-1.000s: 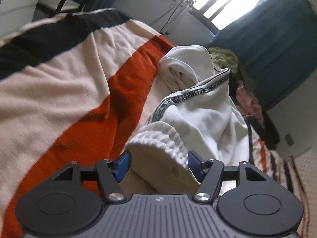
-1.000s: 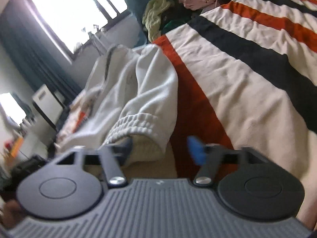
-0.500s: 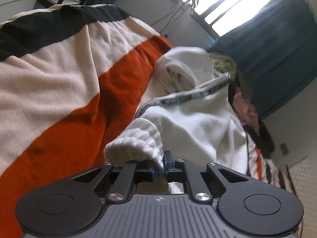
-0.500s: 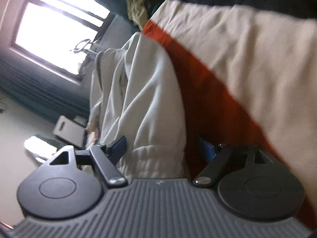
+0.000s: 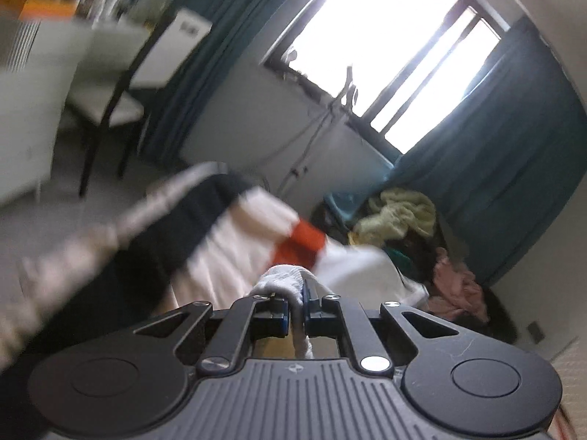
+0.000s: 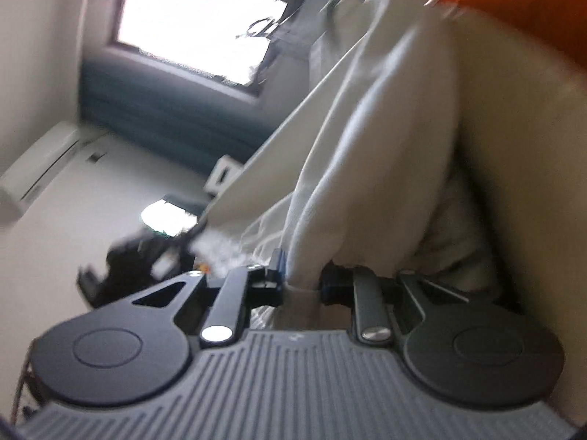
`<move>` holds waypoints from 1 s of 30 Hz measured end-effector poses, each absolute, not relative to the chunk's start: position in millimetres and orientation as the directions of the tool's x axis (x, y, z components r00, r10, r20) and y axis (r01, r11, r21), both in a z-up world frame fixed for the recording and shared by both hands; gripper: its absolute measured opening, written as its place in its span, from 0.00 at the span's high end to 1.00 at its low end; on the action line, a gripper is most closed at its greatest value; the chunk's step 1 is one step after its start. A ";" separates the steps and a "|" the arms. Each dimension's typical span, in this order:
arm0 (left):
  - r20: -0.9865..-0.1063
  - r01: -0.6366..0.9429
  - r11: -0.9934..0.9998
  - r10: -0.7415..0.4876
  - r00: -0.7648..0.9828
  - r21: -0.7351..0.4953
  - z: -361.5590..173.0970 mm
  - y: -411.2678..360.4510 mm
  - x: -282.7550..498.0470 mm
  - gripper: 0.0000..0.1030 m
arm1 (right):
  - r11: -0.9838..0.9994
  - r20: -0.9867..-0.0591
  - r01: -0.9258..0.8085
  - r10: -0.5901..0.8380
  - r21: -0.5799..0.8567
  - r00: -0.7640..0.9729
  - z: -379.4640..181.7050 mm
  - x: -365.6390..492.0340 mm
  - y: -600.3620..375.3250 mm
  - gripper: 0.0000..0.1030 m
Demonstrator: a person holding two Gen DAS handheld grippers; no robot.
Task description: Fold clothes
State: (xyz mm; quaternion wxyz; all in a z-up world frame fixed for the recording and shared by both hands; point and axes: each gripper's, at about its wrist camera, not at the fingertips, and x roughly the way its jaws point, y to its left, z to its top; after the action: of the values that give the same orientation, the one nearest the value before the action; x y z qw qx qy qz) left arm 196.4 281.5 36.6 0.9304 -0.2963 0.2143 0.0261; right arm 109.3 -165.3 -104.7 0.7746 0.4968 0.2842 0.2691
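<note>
While the left gripper (image 5: 296,306) has its jaws nearly closed, they pinch a ribbed white cuff (image 5: 282,278) of the white garment (image 5: 361,267), and the cloth bunches up over the fingertips toward twelve o'clock. The rest of that garment lies at about one o'clock from the gripper, on the striped blanket (image 5: 234,256), whose black, cream and orange bands run off toward ten o'clock, blurred. Beyond it, at two o'clock, a heap of clothes (image 5: 400,214) sits below the teal curtain (image 5: 506,154), pale yellow on top and pink lower down. The bright window (image 5: 381,47) stands at twelve o'clock and a chair (image 5: 110,106) at ten

In the right wrist view the whole room is tipped over sideways. The right gripper (image 6: 302,280) has just been closing its jaws, and they now clamp a fold of the same white garment (image 6: 367,139), which stretches taut from the fingers up toward one o'clock. An orange stripe of the blanket (image 6: 513,3) shows at two o'clock. The window (image 6: 205,18) is at eleven o'clock and a wall air conditioner (image 6: 36,168) at nine. The picture is blurred, so fine detail is lost
</note>
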 end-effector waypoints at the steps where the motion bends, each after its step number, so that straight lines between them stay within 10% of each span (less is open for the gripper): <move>1: -0.410 -0.177 0.837 -0.062 0.910 -0.518 50.1 295.6 203.3 0.93 | 0.340 -0.155 -0.149 0.720 0.929 0.677 -101.4 115.3 -141.7 0.80; 8: -0.405 -0.266 0.914 0.128 0.905 -0.305 96.9 384.7 272.7 0.93 | 0.236 -0.082 -0.226 0.840 0.945 0.536 -79.6 177.1 11.3 0.80; 20: -0.603 -0.340 0.934 0.209 0.770 -0.111 -0.2 439.0 377.3 0.90 | 0.372 -0.298 -0.148 0.881 0.917 0.366 -91.4 242.8 87.0 0.70; 24: -0.614 -0.347 0.930 0.202 0.763 -0.125 0.4 427.3 358.3 0.62 | 0.393 -0.325 -0.137 0.875 0.909 0.359 -83.3 228.3 82.5 0.10; 30: -0.539 -0.370 0.927 0.281 0.794 -0.062 28.3 384.4 295.8 0.19 | 0.487 -0.362 -0.318 0.852 0.813 0.379 -47.7 172.4 59.4 0.10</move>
State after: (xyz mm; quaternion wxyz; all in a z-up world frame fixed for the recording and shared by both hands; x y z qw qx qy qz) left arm 295.8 384.4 28.3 0.9436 -0.0825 0.2705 0.1724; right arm 172.4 59.4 -47.7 0.7619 0.3301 0.4040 0.3838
